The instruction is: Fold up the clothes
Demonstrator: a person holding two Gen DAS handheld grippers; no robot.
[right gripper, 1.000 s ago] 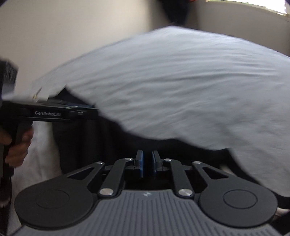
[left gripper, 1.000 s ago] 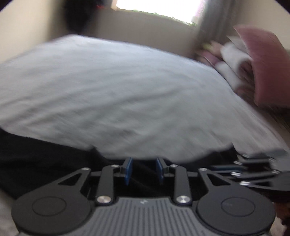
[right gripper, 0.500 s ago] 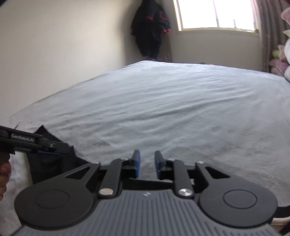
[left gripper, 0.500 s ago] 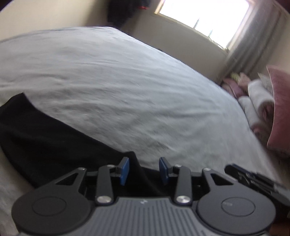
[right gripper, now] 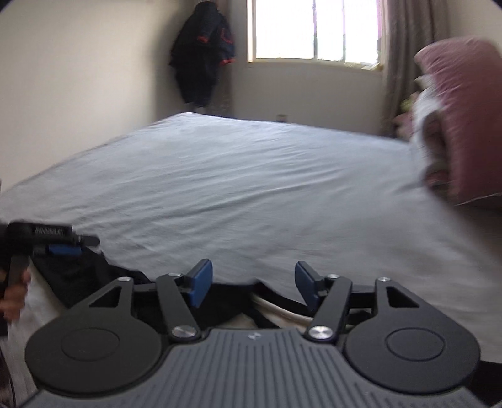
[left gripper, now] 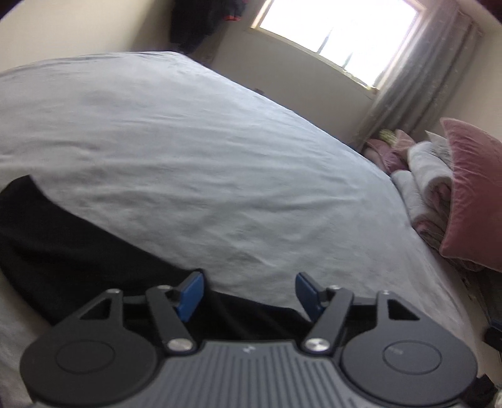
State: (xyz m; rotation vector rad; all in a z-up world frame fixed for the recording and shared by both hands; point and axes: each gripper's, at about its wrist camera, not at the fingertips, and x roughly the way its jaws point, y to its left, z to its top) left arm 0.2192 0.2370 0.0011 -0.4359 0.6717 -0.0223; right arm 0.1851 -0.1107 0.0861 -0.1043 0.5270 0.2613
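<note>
A black garment (left gripper: 72,251) lies flat on the near edge of the grey bed sheet (left gripper: 204,150), running left to right under both tools. My left gripper (left gripper: 249,293) hovers just over its far hem, jaws opening, nothing between the blue pads. In the right wrist view the same garment (right gripper: 84,279) shows at lower left and behind the fingers. My right gripper (right gripper: 251,284) is raised above it, jaws opening and empty. The left gripper (right gripper: 62,246) also appears there at the far left, held by a hand (right gripper: 14,298).
Pink and white pillows (left gripper: 464,194) are stacked at the right end of the bed. A window (right gripper: 313,29) with a curtain (right gripper: 408,56) is on the far wall. A dark jacket (right gripper: 204,53) hangs in the room's corner.
Both grippers have let go of the black garment and spread their jaws. The right one has risen and tipped up, so more of the room shows. The garment now lies flat.
</note>
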